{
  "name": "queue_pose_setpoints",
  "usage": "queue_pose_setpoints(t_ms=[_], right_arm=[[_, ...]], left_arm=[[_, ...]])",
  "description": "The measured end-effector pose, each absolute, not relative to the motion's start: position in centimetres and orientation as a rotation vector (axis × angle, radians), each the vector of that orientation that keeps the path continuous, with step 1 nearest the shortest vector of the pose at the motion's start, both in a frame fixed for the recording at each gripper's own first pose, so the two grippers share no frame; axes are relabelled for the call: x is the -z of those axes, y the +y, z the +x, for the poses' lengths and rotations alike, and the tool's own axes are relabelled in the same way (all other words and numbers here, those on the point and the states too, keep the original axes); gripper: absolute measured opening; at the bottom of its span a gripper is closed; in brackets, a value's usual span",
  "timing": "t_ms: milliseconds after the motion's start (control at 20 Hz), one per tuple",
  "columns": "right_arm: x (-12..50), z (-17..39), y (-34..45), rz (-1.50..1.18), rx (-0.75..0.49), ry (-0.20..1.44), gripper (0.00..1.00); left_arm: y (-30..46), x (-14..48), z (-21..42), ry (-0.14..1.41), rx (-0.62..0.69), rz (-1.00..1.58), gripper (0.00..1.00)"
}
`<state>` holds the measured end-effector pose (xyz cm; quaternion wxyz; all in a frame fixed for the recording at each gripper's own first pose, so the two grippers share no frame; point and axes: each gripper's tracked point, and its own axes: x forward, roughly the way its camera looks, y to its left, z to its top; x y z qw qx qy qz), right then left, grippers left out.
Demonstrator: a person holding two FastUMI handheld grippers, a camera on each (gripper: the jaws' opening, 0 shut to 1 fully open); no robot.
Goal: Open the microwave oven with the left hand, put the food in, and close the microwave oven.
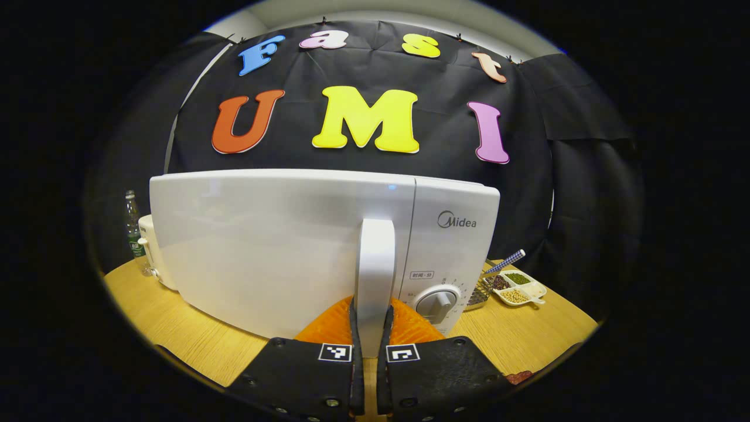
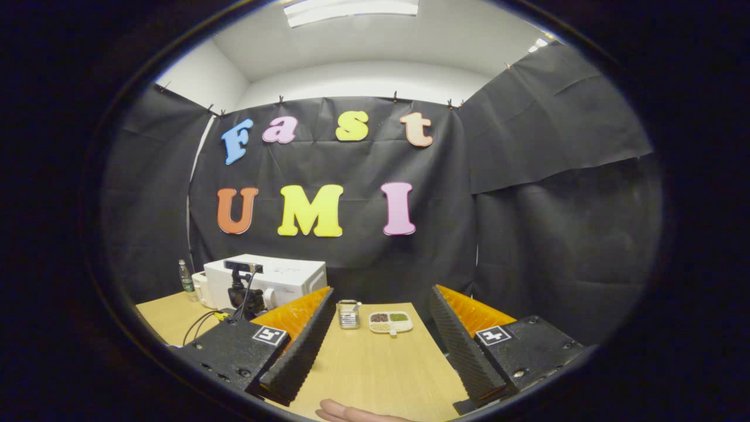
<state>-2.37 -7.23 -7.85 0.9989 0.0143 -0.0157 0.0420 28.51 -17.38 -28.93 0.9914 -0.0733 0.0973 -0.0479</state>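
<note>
- Left gripper view: left claw [image 1: 370,337] is clenched on the microwave's vertical door handle [image 1: 375,275]; both fingers press its lower end from either side.
- Microwave oven [image 1: 281,246] stands directly ahead of the claw on the bench [image 1: 176,328]; door looks closed or nearly so, cannot tell which.
- Control dial [image 1: 436,303] sits just right of the handle, close to the right finger.
- Further right of the claw: divided dish [image 1: 520,287] with beans and grains, touching or just beside a wire basket [image 1: 481,292].
- Left of the microwave: white appliance [image 1: 153,252] and a bottle [image 1: 134,231].
- Right gripper view: right claw [image 2: 378,346] is released, fingers spread wide, nothing between them but bare bench.
- Ahead between the fingers: the basket [image 2: 348,313] and the divided dish [image 2: 391,322], side by side.
- Microwave [image 2: 275,280] lies ahead-left, beyond the left finger.
- A fingertip [image 2: 351,413] shows at the bottom edge.
</note>
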Motion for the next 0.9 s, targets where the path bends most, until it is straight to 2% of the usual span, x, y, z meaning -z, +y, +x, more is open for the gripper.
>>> queue_pose_setpoints(t_ms=[150,200,250,300,750,800,850,900], right_arm=[[8.4,-2.5,-7.1,0.035,-0.094,-0.017,1.0],[8.5,-2.4,-7.3,0.042,-0.087,-0.015,0.95],[8.6,-2.5,-7.7,0.048,-0.079,-0.013,1.0],[8.7,-2.7,-7.7,0.049,-0.08,-0.016,1.0],[9.2,-5.1,-8.1,0.054,-0.081,-0.015,1.0],[9.3,-5.2,-8.1,0.052,-0.081,-0.017,0.95],[9.3,-5.2,-8.0,0.049,-0.081,-0.018,1.0],[9.6,-5.2,-7.9,0.046,-0.082,-0.014,1.0]], left_arm=[[-17.5,29.4,28.1,0.217,0.119,-0.133,0.08],[-17.3,29.4,27.6,0.224,0.119,-0.145,0.08],[-16.9,28.3,27.1,0.153,0.121,-0.148,0.08],[-17.1,29.3,26.6,0.199,0.136,-0.147,0.07],[-15.0,29.0,20.4,0.164,0.227,-0.141,0.07],[-14.6,29.0,19.7,0.155,0.233,-0.14,0.07],[-14.2,29.1,18.9,0.154,0.239,-0.141,0.07],[-13.8,29.1,18.0,0.147,0.245,-0.141,0.07]])
